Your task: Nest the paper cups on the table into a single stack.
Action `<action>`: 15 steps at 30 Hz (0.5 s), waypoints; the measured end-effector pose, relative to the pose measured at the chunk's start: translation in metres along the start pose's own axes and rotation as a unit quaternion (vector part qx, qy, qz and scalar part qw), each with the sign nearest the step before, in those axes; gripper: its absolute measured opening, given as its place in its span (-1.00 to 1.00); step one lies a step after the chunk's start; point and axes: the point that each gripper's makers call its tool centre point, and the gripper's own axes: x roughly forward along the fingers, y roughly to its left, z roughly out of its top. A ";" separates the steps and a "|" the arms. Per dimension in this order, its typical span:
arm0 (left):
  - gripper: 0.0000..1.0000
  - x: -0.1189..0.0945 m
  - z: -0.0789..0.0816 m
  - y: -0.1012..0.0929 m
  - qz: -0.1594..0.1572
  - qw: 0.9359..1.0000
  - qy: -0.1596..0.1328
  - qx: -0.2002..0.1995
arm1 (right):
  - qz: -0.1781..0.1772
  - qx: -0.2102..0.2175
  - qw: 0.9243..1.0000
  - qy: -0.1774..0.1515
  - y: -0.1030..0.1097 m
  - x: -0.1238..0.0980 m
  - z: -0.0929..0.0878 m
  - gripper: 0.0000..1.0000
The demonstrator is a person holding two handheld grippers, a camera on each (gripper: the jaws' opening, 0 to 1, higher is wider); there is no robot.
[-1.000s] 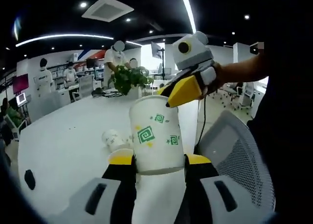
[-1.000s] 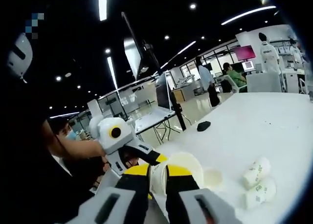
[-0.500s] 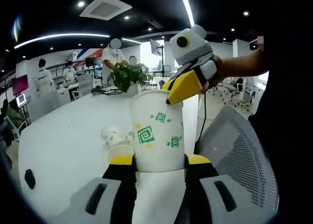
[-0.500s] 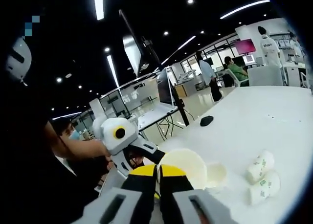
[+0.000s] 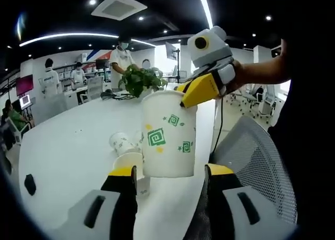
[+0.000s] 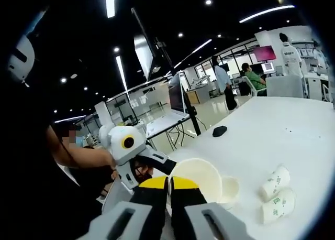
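My left gripper (image 5: 168, 178) is standing wide open, its jaws apart on both sides of the paper cup (image 5: 169, 133) and not touching it. My right gripper (image 6: 168, 183) is pinching the cup's rim, jaws nearly together. The left gripper view is showing the cup's green swirls; the right gripper view is looking into its mouth. Farther off, an upright cup (image 6: 228, 189) and two tipped cups (image 6: 276, 194) are sitting on the white table (image 6: 272, 130).

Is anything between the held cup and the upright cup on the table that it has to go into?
Nothing visible: the held cup, pinched at its rim by the right tongs, hangs beside the upright cup, with open air between.
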 end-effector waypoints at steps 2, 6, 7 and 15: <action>0.09 0.000 -0.002 0.001 0.003 1.000 0.002 -0.007 | -0.003 -0.007 1.000 0.003 -0.002 0.000 0.000 -1.00; 0.27 -0.003 -0.005 0.003 0.011 1.000 0.001 -0.014 | -0.011 -0.028 1.000 0.008 -0.010 0.001 0.002 -1.00; 0.31 -0.004 -0.007 0.004 0.013 1.000 0.002 -0.017 | -0.011 -0.030 0.999 0.009 -0.011 0.001 0.003 -1.00; 0.59 -0.014 -0.014 0.015 0.042 0.998 0.003 -0.039 | -0.031 -0.082 0.995 0.040 -0.027 0.007 0.004 -1.00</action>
